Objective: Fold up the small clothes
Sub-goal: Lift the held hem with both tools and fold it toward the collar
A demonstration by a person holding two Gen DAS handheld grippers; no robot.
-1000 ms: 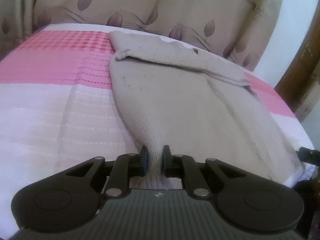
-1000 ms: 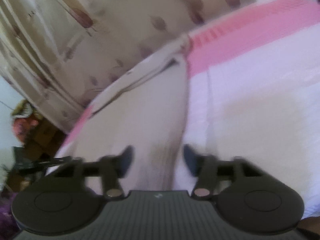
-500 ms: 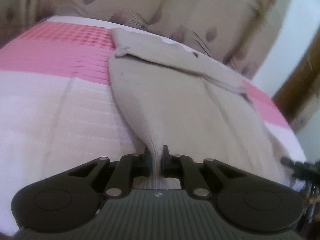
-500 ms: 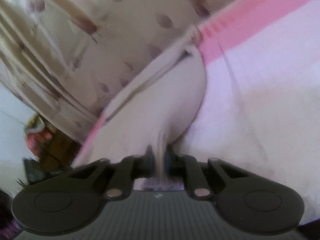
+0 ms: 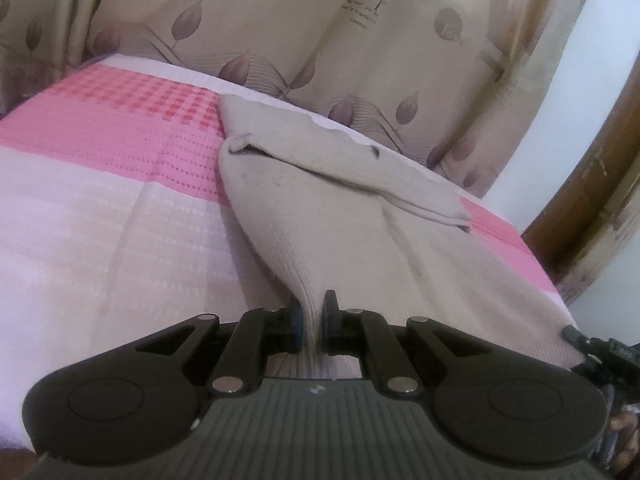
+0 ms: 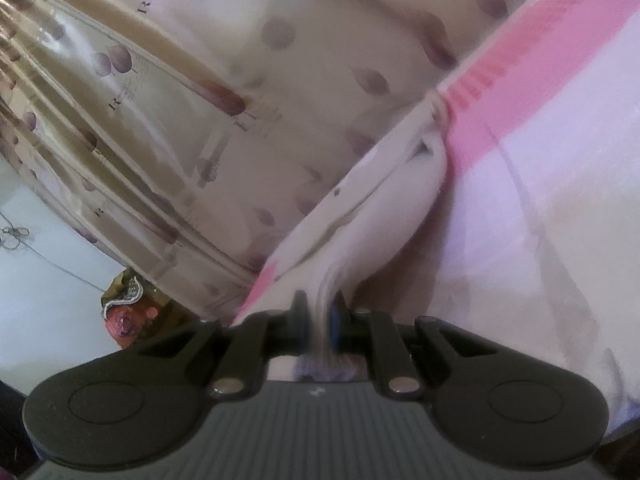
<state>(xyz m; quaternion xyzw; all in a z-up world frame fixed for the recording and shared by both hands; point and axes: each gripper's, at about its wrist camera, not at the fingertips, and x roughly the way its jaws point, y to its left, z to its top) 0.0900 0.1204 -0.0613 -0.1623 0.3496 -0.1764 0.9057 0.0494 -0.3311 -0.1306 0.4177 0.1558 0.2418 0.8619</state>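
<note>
Both my grippers pinch the beige cloth (image 5: 340, 216): left gripper (image 5: 312, 322) clamped on its near corner, right gripper (image 6: 318, 320) clamped on another near edge, the rest stretching ahead over the pink bed (image 5: 100, 208).

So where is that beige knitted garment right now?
The beige knitted garment lies on the pink and white bedspread in front of the leaf-print curtain, its near edge pinched by the left gripper and the right gripper.
</note>
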